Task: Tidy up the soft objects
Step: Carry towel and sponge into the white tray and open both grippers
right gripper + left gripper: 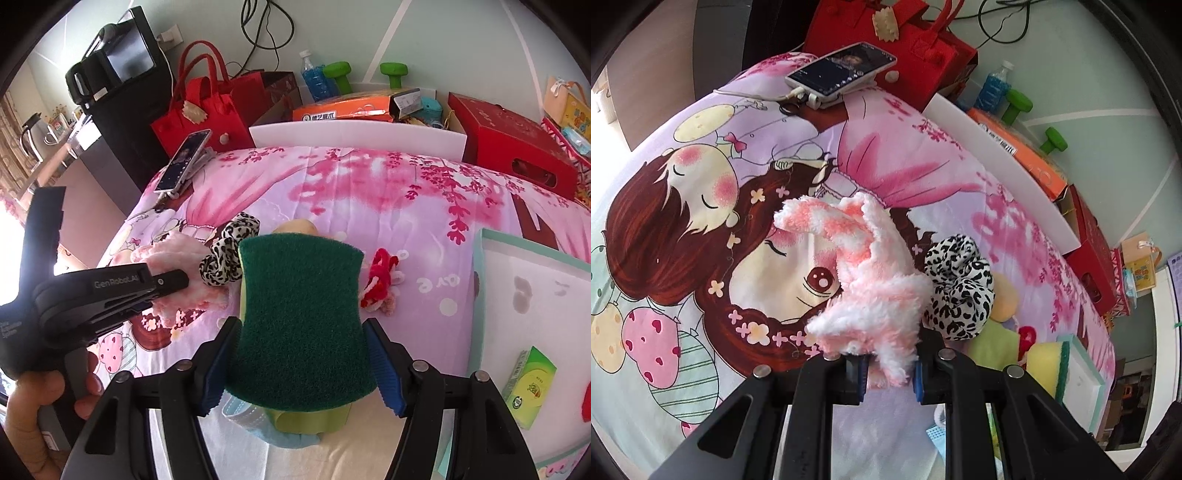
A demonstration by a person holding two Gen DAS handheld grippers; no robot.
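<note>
Gripping the fluffy pink sock [864, 280], the left gripper [888, 376] has its fingers closed on one end. Its long axis points away along the bed [923, 155]. The right gripper [301, 365] clamps the green sponge [301, 314] lengthwise.

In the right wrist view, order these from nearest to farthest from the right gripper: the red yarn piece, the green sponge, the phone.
1. green sponge, between the right gripper fingers
2. red yarn piece, just right of the sponge
3. phone, far left, on the bed's edge

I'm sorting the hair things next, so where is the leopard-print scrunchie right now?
The leopard-print scrunchie lies on the cartoon bedspread, touching the right side of the fluffy pink sock in the left wrist view; in the right wrist view it sits just left of the green sponge.
</note>
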